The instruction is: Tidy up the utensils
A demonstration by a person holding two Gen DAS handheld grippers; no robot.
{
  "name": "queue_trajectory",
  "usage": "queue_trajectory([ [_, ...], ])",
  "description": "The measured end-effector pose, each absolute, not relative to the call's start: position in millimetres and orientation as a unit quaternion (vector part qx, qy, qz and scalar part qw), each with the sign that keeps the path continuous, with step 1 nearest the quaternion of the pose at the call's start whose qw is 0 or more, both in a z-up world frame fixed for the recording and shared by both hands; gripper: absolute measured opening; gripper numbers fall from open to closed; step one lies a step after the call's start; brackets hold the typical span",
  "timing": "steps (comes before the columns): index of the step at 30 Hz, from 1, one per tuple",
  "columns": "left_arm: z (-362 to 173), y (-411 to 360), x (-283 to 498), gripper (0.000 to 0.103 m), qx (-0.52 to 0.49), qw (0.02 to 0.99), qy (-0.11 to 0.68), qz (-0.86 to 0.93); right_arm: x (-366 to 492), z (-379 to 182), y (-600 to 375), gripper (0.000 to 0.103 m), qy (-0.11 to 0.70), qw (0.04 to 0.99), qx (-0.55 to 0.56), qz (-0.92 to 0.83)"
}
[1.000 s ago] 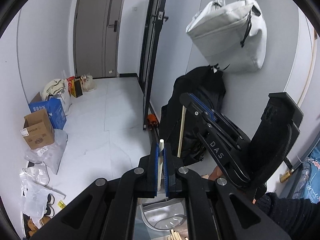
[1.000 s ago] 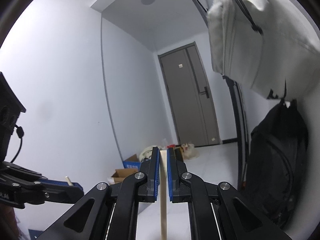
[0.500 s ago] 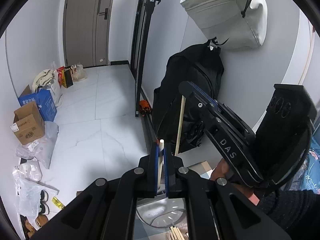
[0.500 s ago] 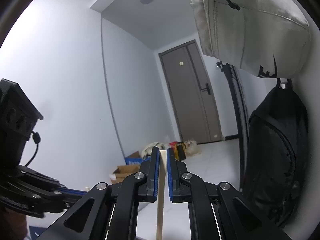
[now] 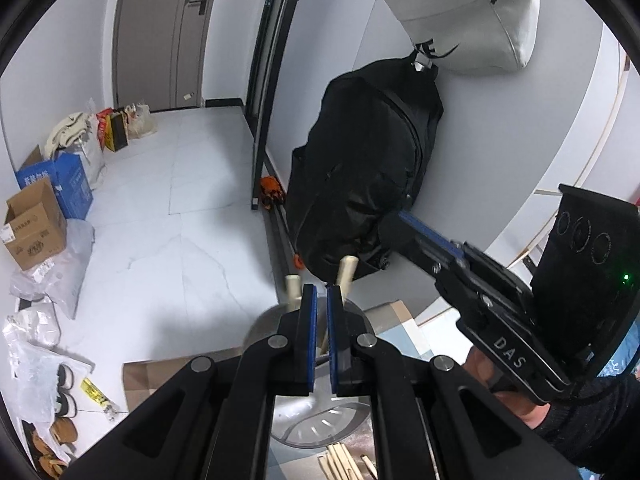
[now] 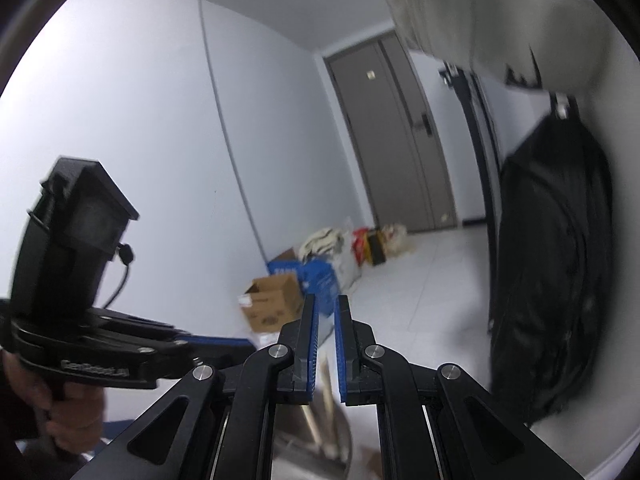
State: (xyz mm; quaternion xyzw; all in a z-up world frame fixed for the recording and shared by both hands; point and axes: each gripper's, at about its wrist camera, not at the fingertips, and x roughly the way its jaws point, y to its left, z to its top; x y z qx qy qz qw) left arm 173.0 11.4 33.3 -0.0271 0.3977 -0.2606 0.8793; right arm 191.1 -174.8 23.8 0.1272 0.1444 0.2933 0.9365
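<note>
A steel utensil cup [image 5: 262,322] stands just beyond my left gripper [image 5: 322,294]. Two pale wooden chopsticks rise out of the cup. One chopstick [image 5: 292,284] is left of my left fingertips and the other chopstick [image 5: 347,270] is right of them. The left pads stand close together, with no stick top between the tips. In the right wrist view my right gripper [image 6: 325,305] is opening. Nothing lies between its pads, and a chopstick [image 6: 313,416] leans in the cup [image 6: 346,440] below it. Seen from the left wrist, the right gripper [image 5: 391,226] hovers over the cup.
Several loose chopsticks [image 5: 340,460] lie on the table in front of the cup. A black backpack [image 5: 360,168] and a white bag [image 5: 460,12] hang on the wall behind. Cardboard boxes [image 5: 32,228] and bags sit on the tiled floor to the left. A person's hand [image 5: 484,368] holds the right gripper.
Both grippers sank toward the cup and tilted down. The chopstick left the right pads and stands in the cup. No chopstick rises between the left tips any more.
</note>
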Motion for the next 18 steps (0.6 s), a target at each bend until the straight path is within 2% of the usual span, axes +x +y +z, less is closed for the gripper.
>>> queue_trajectory([
  [6,32,19,172,0.001,-0.059,0.875,0.404,-0.261,184,21,-194,0.012,0.173,0.923,0.181,0.293],
  [7,33,22,170,0.001,-0.065,0.876,0.405,-0.253,182,21,-198,0.020,0.177,0.922,0.187,0.289],
  [8,34,26,168,0.001,-0.070,0.879,0.404,-0.244,179,20,-202,0.034,0.181,0.921,0.193,0.286],
  [10,34,30,160,0.002,-0.073,0.886,0.398,-0.228,172,17,-210,0.044,0.190,0.919,0.200,0.282],
  [12,36,35,149,0.010,-0.083,0.893,0.390,-0.210,163,15,-216,0.052,0.198,0.922,0.195,0.270],
  [14,35,37,140,0.029,-0.092,0.898,0.383,-0.197,156,14,-220,0.069,0.201,0.923,0.195,0.264],
  [16,34,37,130,0.035,-0.095,0.904,0.376,-0.183,147,14,-224,0.074,0.206,0.924,0.194,0.257],
  [18,33,36,121,0.035,-0.094,0.908,0.371,-0.173,143,14,-225,0.077,0.209,0.925,0.193,0.253],
])
